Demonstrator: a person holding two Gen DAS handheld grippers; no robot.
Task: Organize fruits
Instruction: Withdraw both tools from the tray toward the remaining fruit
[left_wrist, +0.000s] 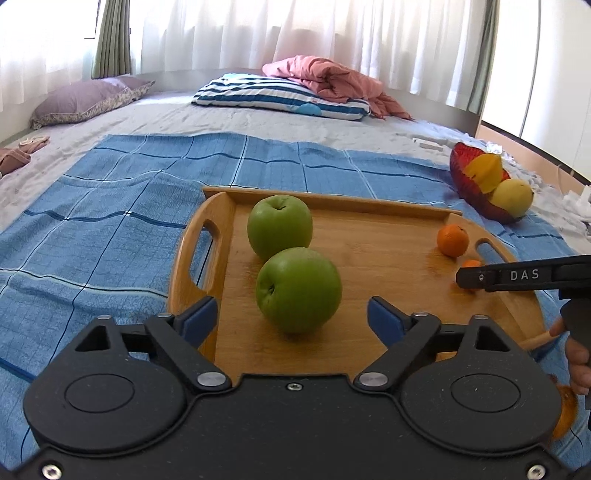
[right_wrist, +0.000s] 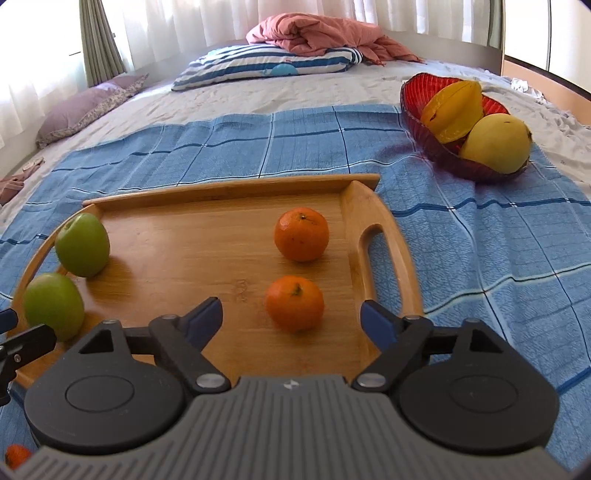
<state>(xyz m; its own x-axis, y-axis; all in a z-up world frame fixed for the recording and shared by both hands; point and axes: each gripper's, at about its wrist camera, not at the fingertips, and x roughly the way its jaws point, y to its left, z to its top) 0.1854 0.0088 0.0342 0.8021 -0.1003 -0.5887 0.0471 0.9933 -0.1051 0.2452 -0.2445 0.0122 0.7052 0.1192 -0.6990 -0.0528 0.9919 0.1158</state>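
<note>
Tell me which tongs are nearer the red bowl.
Right. The right tongs hover over the tray's orange end, which lies towards the red bowl; the left tongs are over the apples at the far end.

Both wrist views look down, close, sharing the wooden tray (left_wrist: 369, 295).

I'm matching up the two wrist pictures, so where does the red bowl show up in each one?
Left wrist view: red bowl at the right edge, beyond the wooden tray's far right corner.
Right wrist view: red bowl upper right, on the blue checked cloth past the tray.
Shared landmark: the striped pillow behind.
</note>
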